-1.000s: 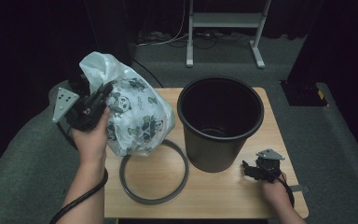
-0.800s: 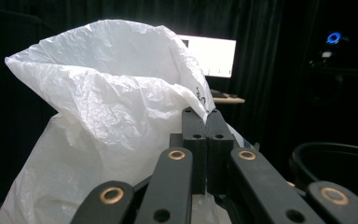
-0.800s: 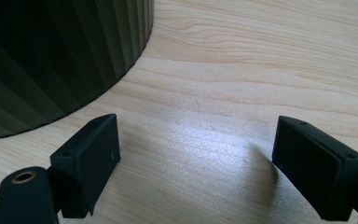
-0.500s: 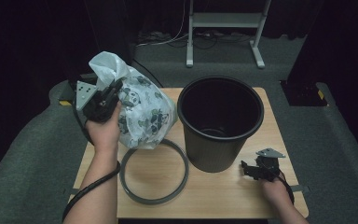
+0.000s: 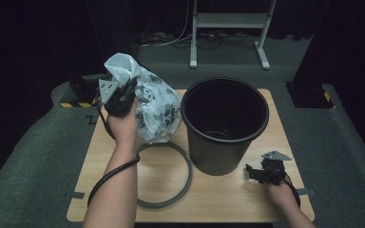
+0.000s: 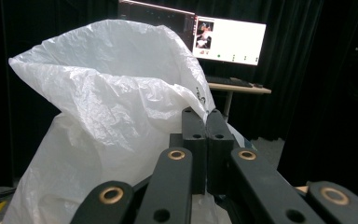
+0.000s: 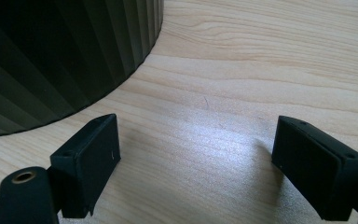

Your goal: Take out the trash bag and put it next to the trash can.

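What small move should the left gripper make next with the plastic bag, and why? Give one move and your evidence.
Probably carry the plastic bag sideways until it hangs over the black bin. The left gripper is shut on the bag's edge, the bag hangs beside the bin, and the bin stands open and unlined.

You are working in a recording studio or lab set-up, not a home. Black curtains (image 5: 38, 42) close in the space on every side, and grey carpet (image 5: 342, 137) covers the floor around your small light wooden table (image 5: 171, 190). A white metal stand (image 5: 228, 28) with loose cables sits behind, and a lit computer monitor (image 6: 228, 41) rests on a desk nearby.
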`<state>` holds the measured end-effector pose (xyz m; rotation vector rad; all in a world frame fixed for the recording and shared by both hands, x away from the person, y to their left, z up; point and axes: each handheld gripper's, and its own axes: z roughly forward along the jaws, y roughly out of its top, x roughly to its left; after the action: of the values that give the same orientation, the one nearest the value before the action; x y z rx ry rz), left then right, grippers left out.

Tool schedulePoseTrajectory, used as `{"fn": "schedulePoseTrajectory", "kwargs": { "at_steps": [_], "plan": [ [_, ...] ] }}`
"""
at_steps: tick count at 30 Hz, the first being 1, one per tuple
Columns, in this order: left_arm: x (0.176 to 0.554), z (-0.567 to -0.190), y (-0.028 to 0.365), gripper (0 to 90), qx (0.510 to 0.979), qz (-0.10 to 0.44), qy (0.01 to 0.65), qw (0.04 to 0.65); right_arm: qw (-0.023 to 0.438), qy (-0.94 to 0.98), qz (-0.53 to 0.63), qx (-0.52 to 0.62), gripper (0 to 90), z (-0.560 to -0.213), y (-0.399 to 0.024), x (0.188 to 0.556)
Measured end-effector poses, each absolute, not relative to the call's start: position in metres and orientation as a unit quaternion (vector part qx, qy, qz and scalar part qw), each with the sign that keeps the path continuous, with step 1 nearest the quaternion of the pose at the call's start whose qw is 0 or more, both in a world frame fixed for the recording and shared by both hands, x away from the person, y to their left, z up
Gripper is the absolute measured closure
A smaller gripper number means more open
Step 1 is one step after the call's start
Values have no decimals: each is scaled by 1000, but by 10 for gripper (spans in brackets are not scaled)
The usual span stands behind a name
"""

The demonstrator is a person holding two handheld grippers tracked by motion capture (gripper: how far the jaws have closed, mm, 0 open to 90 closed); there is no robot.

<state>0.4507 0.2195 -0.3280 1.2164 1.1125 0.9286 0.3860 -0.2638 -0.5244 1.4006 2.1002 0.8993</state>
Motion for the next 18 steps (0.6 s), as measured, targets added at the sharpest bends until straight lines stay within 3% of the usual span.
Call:
{"fn": "schedulePoseTrajectory", "kwargs": {
  "at_steps": [18],
  "plan": [
    [483, -343, 201, 888, 512, 400, 489, 582, 225, 768, 328, 502, 153, -524, -262, 386]
  ]
}}
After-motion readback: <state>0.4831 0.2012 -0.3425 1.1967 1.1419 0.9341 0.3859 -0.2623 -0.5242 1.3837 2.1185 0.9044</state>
